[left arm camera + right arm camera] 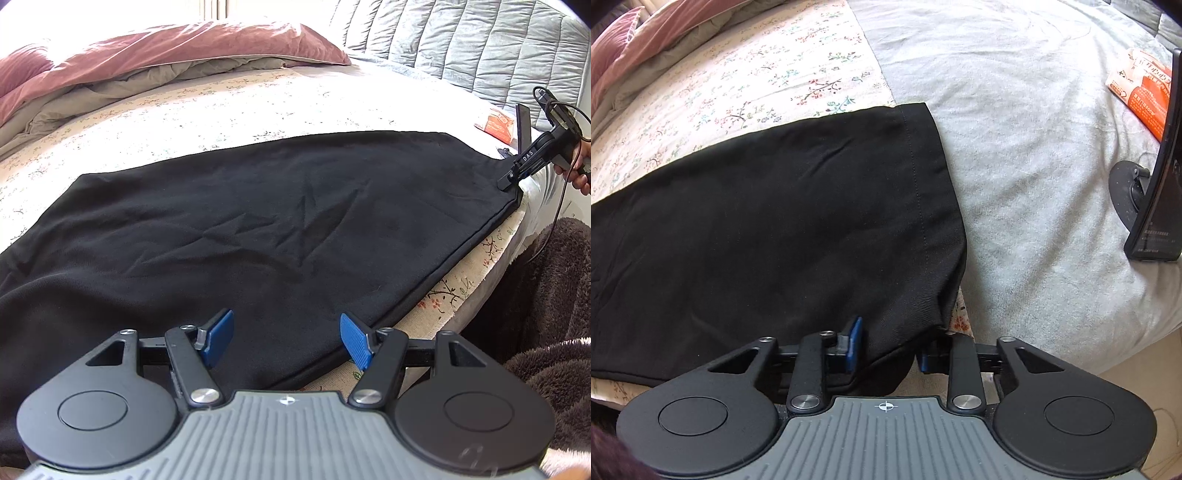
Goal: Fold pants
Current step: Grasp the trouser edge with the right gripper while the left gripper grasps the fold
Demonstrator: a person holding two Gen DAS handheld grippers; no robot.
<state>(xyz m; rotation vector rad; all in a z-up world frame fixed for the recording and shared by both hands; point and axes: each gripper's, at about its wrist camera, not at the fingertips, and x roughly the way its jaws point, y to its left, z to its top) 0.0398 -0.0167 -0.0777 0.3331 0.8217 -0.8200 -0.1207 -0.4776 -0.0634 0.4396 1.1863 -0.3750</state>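
Note:
Black pants (258,221) lie flat along the near edge of the bed, legs stacked, with the hem end (916,177) at the right. My left gripper (286,338) is open, blue pads apart, just above the pants' near edge and holding nothing. My right gripper (892,349) is open, its blue pads straddling the near corner of the hem, with fabric between them. The right gripper also shows in the left wrist view (511,181) at the pants' far right corner.
The bed has a floral sheet (184,107) and a grey blanket (1034,147). A pink duvet (166,44) is bunched at the far side. A phone on a round stand (1160,184) and an orange packet (1141,92) lie right of the hem. A brown fleece (546,295) hangs beside the bed.

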